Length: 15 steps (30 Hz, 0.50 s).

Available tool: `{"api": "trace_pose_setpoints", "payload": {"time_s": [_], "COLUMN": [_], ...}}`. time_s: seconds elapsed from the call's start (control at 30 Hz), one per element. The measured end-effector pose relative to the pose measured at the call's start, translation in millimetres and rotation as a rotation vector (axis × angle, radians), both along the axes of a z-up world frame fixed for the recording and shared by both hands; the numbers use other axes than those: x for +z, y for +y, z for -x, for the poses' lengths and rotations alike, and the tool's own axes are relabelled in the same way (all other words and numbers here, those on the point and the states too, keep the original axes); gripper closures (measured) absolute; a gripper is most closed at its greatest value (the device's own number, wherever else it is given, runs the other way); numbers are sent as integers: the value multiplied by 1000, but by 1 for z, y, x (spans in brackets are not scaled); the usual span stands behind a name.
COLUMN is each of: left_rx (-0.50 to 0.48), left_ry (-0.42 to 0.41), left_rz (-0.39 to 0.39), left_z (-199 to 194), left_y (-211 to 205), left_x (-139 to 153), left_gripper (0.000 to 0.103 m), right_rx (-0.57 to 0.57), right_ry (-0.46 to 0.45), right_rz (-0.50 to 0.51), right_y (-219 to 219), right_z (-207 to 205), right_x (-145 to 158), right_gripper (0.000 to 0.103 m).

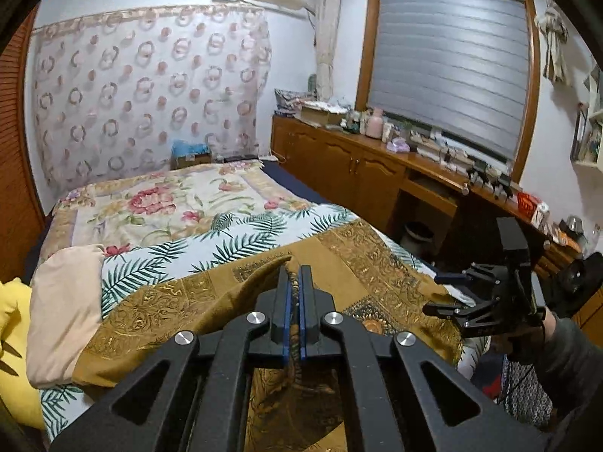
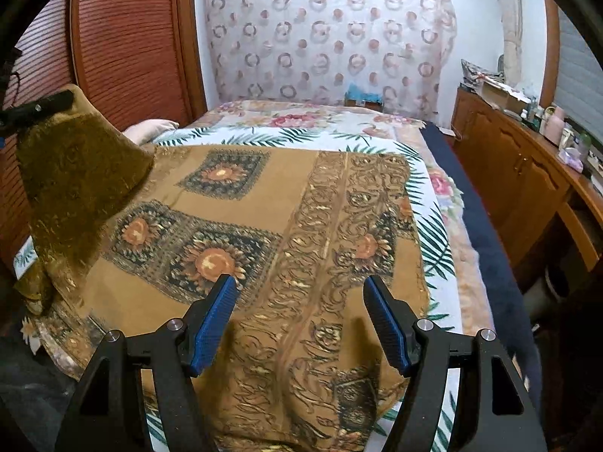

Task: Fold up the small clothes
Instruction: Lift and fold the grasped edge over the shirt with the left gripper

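Observation:
A golden-brown cloth (image 2: 301, 196) with sunflower squares and scroll borders lies spread on the bed. My left gripper (image 1: 295, 269) is shut on one corner of the cloth (image 1: 260, 275) and holds it raised off the bed. In the right wrist view that lifted corner (image 2: 75, 158) hangs in a peak from the left gripper (image 2: 56, 100) at the far left. My right gripper (image 2: 299, 282) stands open above the near part of the cloth with nothing between its blue pads (image 2: 215, 316). The left wrist view has the right gripper (image 1: 433, 293) at the cloth's right edge, held by a sleeved hand.
The bed carries a palm-leaf sheet (image 1: 226, 241) and a floral blanket (image 1: 158, 199). A pale pillow (image 1: 60, 312) and a yellow item (image 1: 15, 342) lie at its left side. A cluttered wooden cabinet (image 1: 358, 165) runs along the right. A slatted wooden door (image 2: 124, 45) stands left.

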<state>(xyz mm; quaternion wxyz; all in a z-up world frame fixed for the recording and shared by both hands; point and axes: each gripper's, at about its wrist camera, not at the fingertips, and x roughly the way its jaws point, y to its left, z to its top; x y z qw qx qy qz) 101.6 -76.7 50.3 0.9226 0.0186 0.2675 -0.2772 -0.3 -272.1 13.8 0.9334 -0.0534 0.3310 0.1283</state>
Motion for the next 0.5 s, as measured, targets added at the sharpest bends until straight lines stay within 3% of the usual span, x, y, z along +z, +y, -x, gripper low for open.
{"api": "trace_pose_setpoints", "payload": {"time_s": [0.1, 0.13, 0.17, 0.23, 0.37, 0.5], "left_rx": [-22, -39, -64, -62, -23, 67], "left_ry": [26, 50, 84, 96, 94, 86], "left_rz": [-50, -54, -57, -64, -75, -65], "left_z": [-3, -4, -4, -1, 12, 23], "left_y": [-10, -11, -11, -7, 19, 57], "left_x": [-5, -9, -14, -21, -29, -33], "left_gripper": [99, 94, 87, 60, 55, 43], "right_rx": [14, 24, 31, 46, 68, 98], "right_ry": [-10, -12, -13, -16, -14, -16], "right_rz": [-13, -15, -14, -7, -7, -8], "right_y": [5, 8, 9, 15, 28, 42], "right_z": [2, 3, 3, 3, 0, -5], "right_x": [3, 3, 3, 4, 2, 3], "right_gripper": [31, 31, 31, 31, 31, 31]}}
